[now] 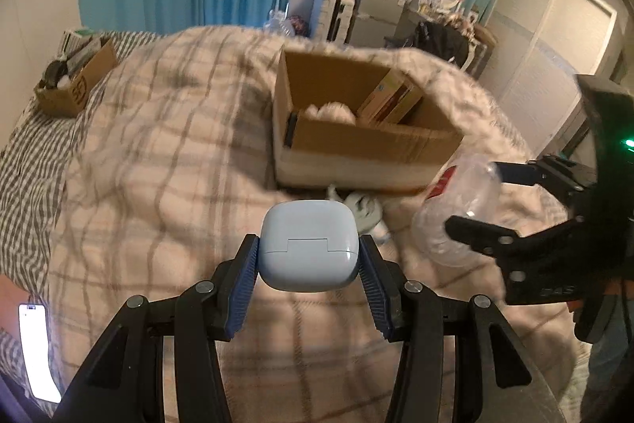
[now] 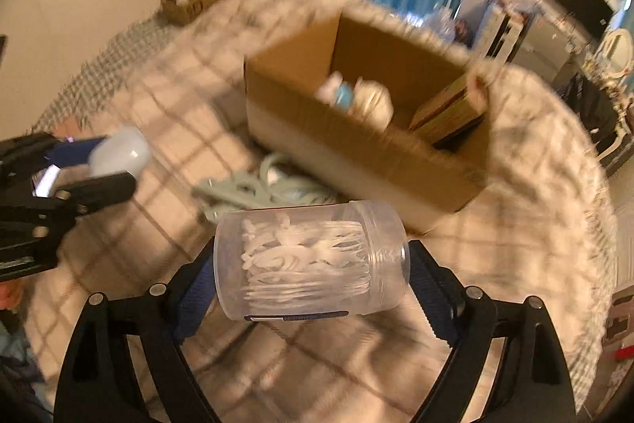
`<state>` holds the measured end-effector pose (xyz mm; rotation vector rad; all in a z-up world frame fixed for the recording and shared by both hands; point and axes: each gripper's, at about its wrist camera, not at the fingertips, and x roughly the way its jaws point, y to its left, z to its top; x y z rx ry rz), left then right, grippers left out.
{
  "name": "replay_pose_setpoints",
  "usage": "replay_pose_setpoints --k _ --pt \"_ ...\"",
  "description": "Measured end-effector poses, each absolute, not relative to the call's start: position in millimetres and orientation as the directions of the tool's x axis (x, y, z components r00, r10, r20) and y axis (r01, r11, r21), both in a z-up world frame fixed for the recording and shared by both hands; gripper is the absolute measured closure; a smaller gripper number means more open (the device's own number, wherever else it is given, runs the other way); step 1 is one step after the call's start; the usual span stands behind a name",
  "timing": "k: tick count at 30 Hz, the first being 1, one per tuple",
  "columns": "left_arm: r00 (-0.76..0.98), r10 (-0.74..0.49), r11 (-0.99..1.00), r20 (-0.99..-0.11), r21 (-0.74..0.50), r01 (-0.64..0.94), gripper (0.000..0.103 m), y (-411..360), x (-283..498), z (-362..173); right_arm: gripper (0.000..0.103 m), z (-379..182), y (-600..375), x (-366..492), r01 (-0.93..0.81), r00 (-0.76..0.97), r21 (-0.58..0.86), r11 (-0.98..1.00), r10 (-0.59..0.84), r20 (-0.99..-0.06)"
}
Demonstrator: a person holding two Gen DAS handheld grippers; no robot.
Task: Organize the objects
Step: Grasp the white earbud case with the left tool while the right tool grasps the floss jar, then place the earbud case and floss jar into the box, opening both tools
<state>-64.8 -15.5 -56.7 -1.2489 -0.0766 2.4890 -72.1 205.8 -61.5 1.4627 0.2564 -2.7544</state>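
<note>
Left gripper [image 1: 308, 258] pinches the case [image 1: 307, 244] by its sides; smooth, light, could slip. Right gripper [image 2: 311, 266] clamps the jar [image 2: 309, 260] endwise above the bed [image 1: 158, 145], near the box [image 2: 356, 129]; thin plastic, squeeze gently.

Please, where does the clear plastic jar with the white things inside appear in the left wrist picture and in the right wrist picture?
Left wrist view: the clear plastic jar is at the right, held between the right gripper's fingers, in front of the big cardboard box.
Right wrist view: the jar is at bottom centre, lying sideways between the fingers.
Shared landmark: the big cardboard box on the plaid blanket, behind the jar in both views.
</note>
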Motion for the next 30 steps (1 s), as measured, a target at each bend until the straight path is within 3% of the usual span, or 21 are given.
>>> replay_pose_setpoints --k 7,14,18,25,30 --pt "-0.640 0.310 -0.939 -0.703 -0.121 -0.323 0.052 7.1 -99.2 11.1 0.014 42.1 230.3 -70.7 -0.003 -0.692 -0.186 -0.983 0.136 -0.709" --pt "-0.629 0.351 -0.929 -0.694 -0.171 -0.330 0.052 35.7 -165.7 31.4 0.015 91.1 284.2 -120.3 -0.137 -0.731 -0.145 -0.980 0.199 -0.652" --pt "-0.622 0.343 -0.926 -0.704 -0.140 -0.352 0.052 54.1 -201.2 14.9 0.015 72.2 299.9 -153.4 -0.135 -0.702 -0.103 -0.985 0.168 -0.692" --pt "-0.573 0.314 -0.923 -0.757 -0.102 -0.372 0.052 72.2 -241.0 -42.2 0.015 -14.2 310.2 -190.4 -0.065 -0.604 -0.043 -0.997 0.074 -0.794" --pt "-0.569 0.275 -0.928 -0.775 -0.059 -0.368 0.052 78.8 -257.4 -70.6 0.015 -43.3 318.0 -205.3 -0.048 -0.584 -0.047 -0.998 0.067 -0.809"
